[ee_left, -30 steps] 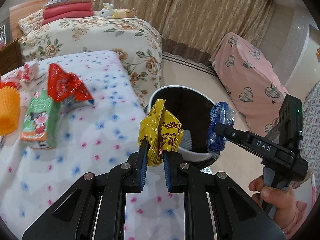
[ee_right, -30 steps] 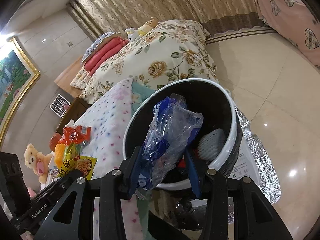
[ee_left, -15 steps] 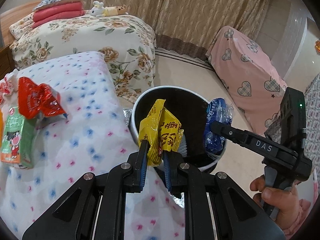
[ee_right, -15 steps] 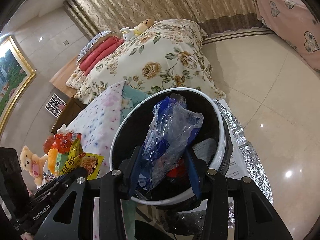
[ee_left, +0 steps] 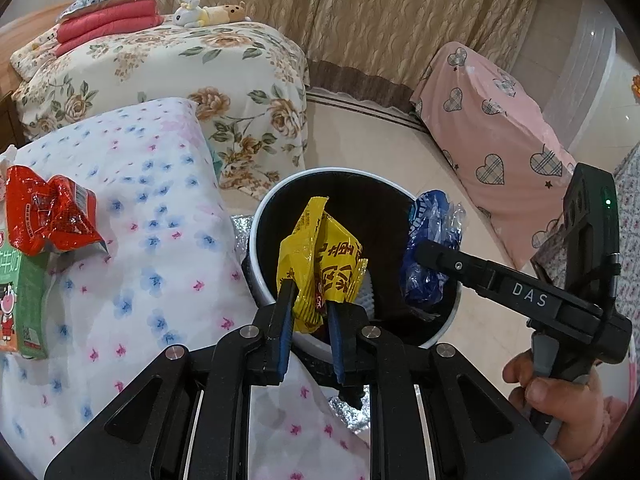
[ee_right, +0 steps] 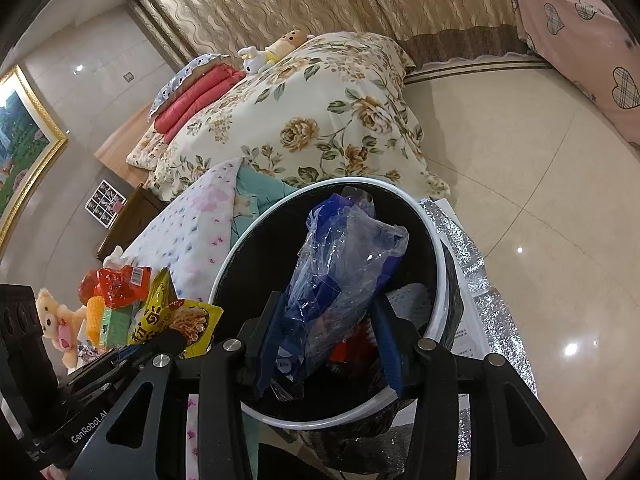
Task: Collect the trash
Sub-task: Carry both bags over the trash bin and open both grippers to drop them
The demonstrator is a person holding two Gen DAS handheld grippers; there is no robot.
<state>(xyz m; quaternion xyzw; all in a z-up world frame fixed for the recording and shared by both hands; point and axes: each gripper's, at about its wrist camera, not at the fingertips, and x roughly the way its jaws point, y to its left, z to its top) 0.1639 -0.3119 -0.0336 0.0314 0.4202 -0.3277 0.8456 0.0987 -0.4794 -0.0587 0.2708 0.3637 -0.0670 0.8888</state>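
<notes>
My left gripper is shut on a yellow snack wrapper and holds it over the near rim of a black trash bin with a white rim. My right gripper is shut on a crumpled blue and clear plastic bag, held above the bin's opening. The blue bag and right gripper also show in the left wrist view, over the bin's right side. Some trash lies inside the bin. A red wrapper and a green carton lie on the dotted cloth at left.
The dotted cloth surface runs up to the bin's left side. A floral bed stands behind, a pink heart-print cover at right. Silver foil lies under the bin on the tiled floor. A teddy bear sits at far left.
Both grippers have moved toward the bin with their wrappers. The yellow wrapper now hangs over the bin's opening and the blue bag sits further over it.
</notes>
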